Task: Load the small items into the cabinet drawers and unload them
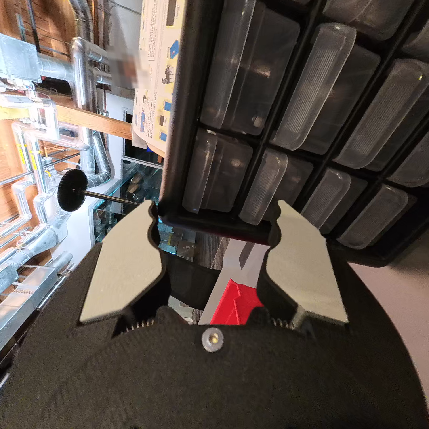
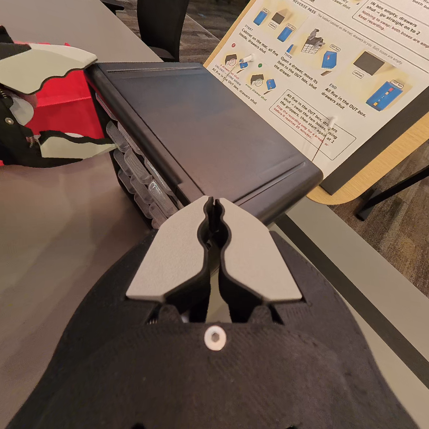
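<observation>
- On the grey table, the black cabinet stands with its clear drawers shut.
- Left tongs: open, straddling the cabinet's corner edge.
- Right tongs: closed, apparently empty, just beside the cabinet's near corner.
- Drawers are probably light, rigid, slippery plastic; grip the protruding front lip.

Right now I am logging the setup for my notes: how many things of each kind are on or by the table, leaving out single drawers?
hand-held gripper: 2 (left, right)
black drawer cabinet: 1
red box: 1
instruction board: 1
Total: 5
</observation>
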`<state>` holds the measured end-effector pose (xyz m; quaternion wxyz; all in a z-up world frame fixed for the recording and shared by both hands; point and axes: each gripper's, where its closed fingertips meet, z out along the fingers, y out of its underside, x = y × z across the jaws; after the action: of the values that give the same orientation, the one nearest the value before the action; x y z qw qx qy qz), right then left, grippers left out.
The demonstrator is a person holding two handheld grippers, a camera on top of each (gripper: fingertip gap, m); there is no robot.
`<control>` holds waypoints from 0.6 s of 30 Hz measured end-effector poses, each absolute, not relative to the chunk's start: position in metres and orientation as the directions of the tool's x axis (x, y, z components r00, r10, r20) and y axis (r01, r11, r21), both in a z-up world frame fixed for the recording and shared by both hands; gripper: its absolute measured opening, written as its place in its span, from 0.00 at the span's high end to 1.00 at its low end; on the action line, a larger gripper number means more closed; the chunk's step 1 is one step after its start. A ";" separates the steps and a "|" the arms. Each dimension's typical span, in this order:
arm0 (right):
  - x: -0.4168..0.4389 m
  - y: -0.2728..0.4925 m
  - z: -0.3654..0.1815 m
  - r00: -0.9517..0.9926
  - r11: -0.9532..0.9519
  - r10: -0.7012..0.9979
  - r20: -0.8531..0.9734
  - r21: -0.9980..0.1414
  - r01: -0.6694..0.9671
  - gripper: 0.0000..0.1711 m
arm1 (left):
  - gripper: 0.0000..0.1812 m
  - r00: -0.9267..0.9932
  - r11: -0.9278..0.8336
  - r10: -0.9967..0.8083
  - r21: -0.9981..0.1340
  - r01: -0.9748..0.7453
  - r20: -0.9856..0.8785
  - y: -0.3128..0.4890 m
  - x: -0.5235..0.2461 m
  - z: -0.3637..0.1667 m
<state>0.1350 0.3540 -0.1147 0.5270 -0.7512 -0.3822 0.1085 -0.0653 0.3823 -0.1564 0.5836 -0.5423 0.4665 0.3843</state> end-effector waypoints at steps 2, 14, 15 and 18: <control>0.135 0.354 -0.115 0.684 -0.152 0.690 0.237 -0.877 0.457 0.99 | 0.50 0.284 0.110 -0.038 -0.286 -0.952 -0.958 0.382 -0.066 -0.156; 0.135 0.354 -0.115 0.683 -0.152 0.692 0.234 -0.878 0.455 0.99 | 0.56 0.307 0.134 -0.015 -0.306 -0.942 -0.952 0.370 -0.068 -0.155; 0.135 0.354 -0.115 0.683 -0.152 0.692 0.233 -0.878 0.454 0.99 | 0.57 0.306 0.138 -0.017 -0.306 -0.942 -0.952 0.367 -0.068 -0.156; 0.135 0.354 -0.115 0.683 -0.152 0.693 0.231 -0.879 0.452 0.99 | 0.62 0.298 0.153 -0.017 -0.297 -0.943 -0.955 0.358 -0.068 -0.158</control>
<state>0.1348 0.3542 -0.1146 0.5275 -0.7503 -0.3817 0.1143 -0.0677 0.3580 -0.1585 0.6084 -0.5279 0.4542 0.3805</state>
